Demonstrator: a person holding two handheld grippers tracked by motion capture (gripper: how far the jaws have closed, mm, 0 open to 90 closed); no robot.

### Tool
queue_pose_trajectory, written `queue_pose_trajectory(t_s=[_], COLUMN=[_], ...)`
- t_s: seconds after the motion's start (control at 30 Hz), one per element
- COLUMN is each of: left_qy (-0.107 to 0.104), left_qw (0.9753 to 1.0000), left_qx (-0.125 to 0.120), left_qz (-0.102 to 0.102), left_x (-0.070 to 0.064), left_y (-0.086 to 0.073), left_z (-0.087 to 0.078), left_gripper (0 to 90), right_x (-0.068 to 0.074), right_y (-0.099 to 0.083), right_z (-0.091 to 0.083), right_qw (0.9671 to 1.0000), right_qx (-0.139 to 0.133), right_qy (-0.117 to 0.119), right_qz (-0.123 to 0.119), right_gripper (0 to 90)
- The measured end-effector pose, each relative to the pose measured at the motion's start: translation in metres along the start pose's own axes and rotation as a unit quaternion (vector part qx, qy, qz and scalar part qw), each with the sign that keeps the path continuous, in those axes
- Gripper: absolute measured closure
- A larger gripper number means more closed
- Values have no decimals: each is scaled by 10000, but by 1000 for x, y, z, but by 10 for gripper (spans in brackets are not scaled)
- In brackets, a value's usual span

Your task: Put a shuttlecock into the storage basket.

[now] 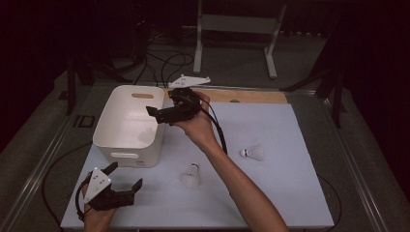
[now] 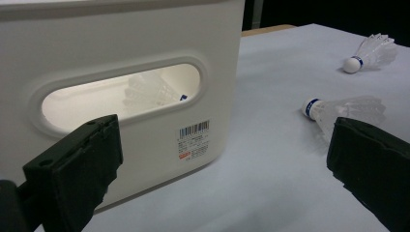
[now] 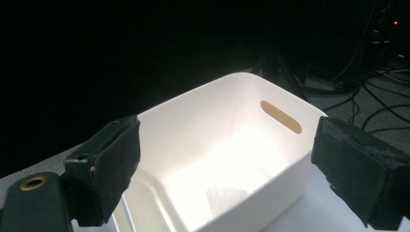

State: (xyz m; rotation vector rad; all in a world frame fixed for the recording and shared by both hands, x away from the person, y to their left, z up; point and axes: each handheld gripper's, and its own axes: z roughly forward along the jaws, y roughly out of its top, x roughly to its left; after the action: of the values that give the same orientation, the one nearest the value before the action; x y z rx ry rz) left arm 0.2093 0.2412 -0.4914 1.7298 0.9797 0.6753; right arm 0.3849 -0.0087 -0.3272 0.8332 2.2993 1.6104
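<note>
The white bin (image 1: 126,126) carries a small sticker (image 2: 193,140) low on its near end wall, below the handle slot: a barcode with lines of print and a red patch under it, too small to read. Inside the bin lies one shuttlecock (image 2: 150,89), seen through the slot in the left gripper view and as a pale blur on the bin's floor in the high view. Two more shuttlecocks lie on the bench (image 1: 270,193) outside the bin, making three in all: one (image 1: 190,175) just off the bin's near right corner, the other (image 1: 253,152) farther to the bin's right; both have white corks with a blue band. The right claw (image 1: 155,114) hangs over the bin's right rim, jaws spread wide and holding nothing. The left claw (image 1: 126,176) sits near the bin's near end wall, jaws also wide apart and empty.
</note>
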Motion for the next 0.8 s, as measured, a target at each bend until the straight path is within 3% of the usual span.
queue_pose_trajectory(t_s=[0.8], left_qy=[-1], left_qw=[10000], left_qx=[-6], left_qz=[-8], left_x=[0], left_y=[0], left_z=[0], left_gripper=[0], right_x=[-19], right_y=[-9], right_z=[-20], right_qw=[9996], right_qx=[128], right_qy=[-234], right_qz=[-29], right_gripper=[100])
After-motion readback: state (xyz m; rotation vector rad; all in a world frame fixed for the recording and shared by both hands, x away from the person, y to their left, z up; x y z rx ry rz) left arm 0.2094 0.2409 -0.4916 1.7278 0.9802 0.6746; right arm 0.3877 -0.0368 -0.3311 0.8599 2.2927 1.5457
